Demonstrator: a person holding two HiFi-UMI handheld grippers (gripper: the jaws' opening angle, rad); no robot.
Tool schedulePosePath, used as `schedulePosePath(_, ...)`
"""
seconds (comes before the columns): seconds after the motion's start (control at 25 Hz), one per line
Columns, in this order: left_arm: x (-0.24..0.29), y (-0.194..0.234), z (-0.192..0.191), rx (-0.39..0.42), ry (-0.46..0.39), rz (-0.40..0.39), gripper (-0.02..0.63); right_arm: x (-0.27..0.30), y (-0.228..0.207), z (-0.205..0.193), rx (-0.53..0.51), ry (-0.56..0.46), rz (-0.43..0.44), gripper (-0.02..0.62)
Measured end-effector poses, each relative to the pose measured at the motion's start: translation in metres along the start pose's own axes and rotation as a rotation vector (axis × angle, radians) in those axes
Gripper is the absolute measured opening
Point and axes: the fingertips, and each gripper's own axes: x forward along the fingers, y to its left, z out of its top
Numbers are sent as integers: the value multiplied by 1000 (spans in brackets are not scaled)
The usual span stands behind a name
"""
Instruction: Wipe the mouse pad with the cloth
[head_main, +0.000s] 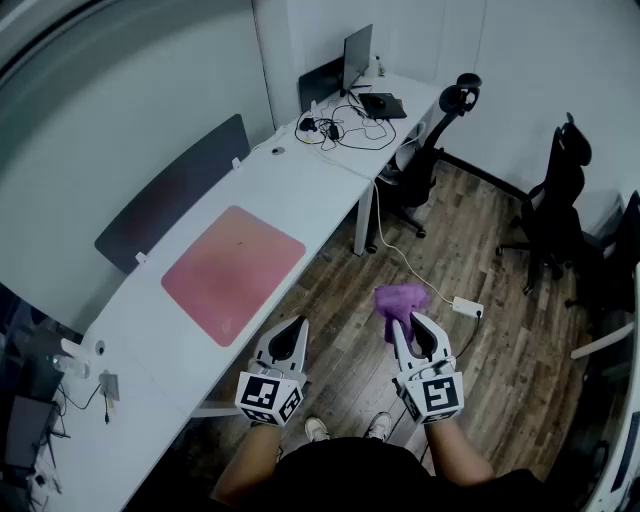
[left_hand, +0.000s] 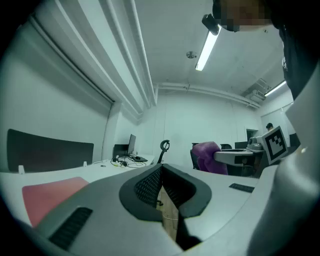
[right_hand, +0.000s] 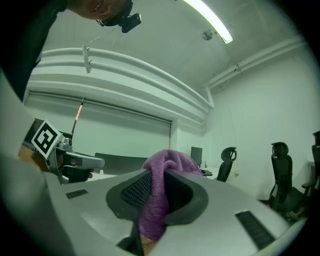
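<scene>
While the purple cloth (head_main: 400, 298) was clamped in the right gripper (head_main: 404, 322), the left gripper (head_main: 296, 326) was held closed and empty. Both were held near the pink mouse pad (head_main: 233, 272).

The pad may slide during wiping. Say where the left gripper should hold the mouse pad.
The mouse pad lies flat and thin on the desk, so only an edge gives the jaws a bite. Probably take its near corner, with the left gripper coming in low from the desk's front.
</scene>
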Motion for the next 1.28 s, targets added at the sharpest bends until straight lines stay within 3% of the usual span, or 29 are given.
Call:
schedulePosePath(0.6, -14, 20, -14, 42, 51, 16, 21, 14, 28, 1, -10, 7, 30, 81)
schedulePosePath(0.88, -37, 68, -12, 97, 56, 80, 21, 36, 55, -3, 6, 20, 56, 81)
schedulePosePath(1.28, -76, 118, -26, 56, 63, 143, 21, 78, 112, -9, 14, 45, 136, 83)
